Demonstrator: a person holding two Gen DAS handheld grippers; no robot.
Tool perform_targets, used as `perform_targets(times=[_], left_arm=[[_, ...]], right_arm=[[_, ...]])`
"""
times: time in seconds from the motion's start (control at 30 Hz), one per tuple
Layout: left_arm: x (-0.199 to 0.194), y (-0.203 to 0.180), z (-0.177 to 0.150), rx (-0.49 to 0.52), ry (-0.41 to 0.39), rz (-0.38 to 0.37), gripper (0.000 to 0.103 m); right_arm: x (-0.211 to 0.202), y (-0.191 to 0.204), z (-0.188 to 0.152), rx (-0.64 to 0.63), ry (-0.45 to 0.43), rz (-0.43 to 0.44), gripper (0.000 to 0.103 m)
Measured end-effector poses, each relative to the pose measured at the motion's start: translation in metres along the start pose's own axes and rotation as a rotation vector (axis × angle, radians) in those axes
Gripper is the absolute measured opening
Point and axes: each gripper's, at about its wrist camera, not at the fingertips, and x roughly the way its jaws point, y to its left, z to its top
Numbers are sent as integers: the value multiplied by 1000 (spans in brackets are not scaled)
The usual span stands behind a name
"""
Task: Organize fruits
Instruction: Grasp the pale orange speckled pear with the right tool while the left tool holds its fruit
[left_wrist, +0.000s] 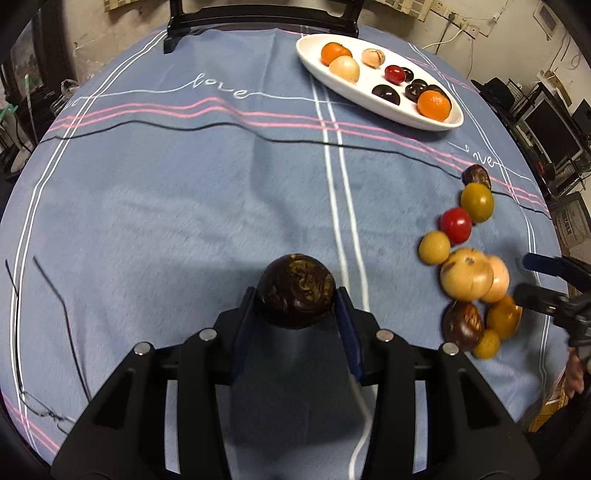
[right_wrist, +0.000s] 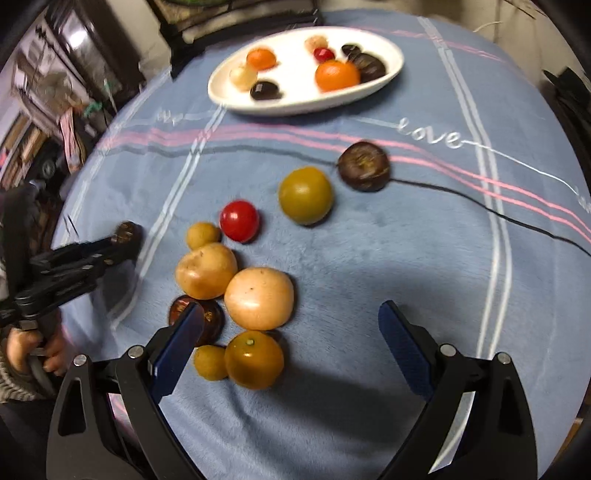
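Observation:
My left gripper (left_wrist: 296, 293) is shut on a dark brown mottled fruit (left_wrist: 296, 290) and holds it above the blue tablecloth; it also shows in the right wrist view (right_wrist: 127, 232). A white oval plate (left_wrist: 373, 99) at the far right holds several fruits: oranges, pale, red and dark ones. Loose fruits lie in a cluster at the right: a red one (right_wrist: 239, 220), an olive-yellow one (right_wrist: 306, 195), a dark one (right_wrist: 364, 166), two pale tan ones (right_wrist: 259, 298), an orange-yellow one (right_wrist: 254, 364). My right gripper (right_wrist: 290, 319) is open above the tan fruit and the orange-yellow one.
The round table (left_wrist: 184, 203) has a blue cloth with pink and white stripes. A black chair back (left_wrist: 258, 14) stands at the far edge. Glasses (left_wrist: 40, 406) lie at the near left. Cluttered shelves stand beyond the table's right side.

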Motion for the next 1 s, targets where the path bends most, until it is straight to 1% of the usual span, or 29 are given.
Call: perform_targets(times=[0.1,0.17,0.2,0.27,0.3,0.33,0.37,0.43,0.5,0.6,0.63,0.67,0.7,0.77,0.93,1.0], left_arm=[[0,2,-4,5,7,3,43],[2,2,-5,6,11,4,43],[2,1,-5,8,9,6,43],[2,1,-5,10,9,8,44],[3,1,-4,9,9,9,44],[3,1,-4,12,9,10,44],[4,0,-4,17,8,13,44],[5,-2,-3,30,8,21,45],[6,-4,-2,40,10,23,47],[7,-6,-2,58,11,25,50],[7,-6,-2,63,10,26,50],[7,-7,-3,67,9,27,50],[7,-6,-3,68,9,26,50],[7,-6,-3,66,8,20,50],[7,-7,-3,68,6,22,51],[7,-6,-3,68,6,22,51]], right_arm=[[17,2,2,-29,49,-35,96],[23,1,3,-54,49,-56,96],[19,-2,4,-60,6,-67,95],[-1,-17,6,-24,-107,-180,95],[-8,-26,6,3,-139,-201,95],[-15,-35,6,39,-159,-199,95],[-18,-46,5,79,-152,-137,95],[-14,-50,-2,93,-132,-77,95],[-10,-46,-8,74,-135,-53,94],[-9,-42,-8,46,-143,-34,87],[-8,-39,-8,45,-146,-29,86],[-8,-39,-7,51,-150,-17,82],[-8,-41,-6,62,-154,-9,81],[-7,-46,-5,84,-165,-17,81],[-8,-60,4,114,-207,-69,81],[0,-67,9,117,-184,-73,79]])
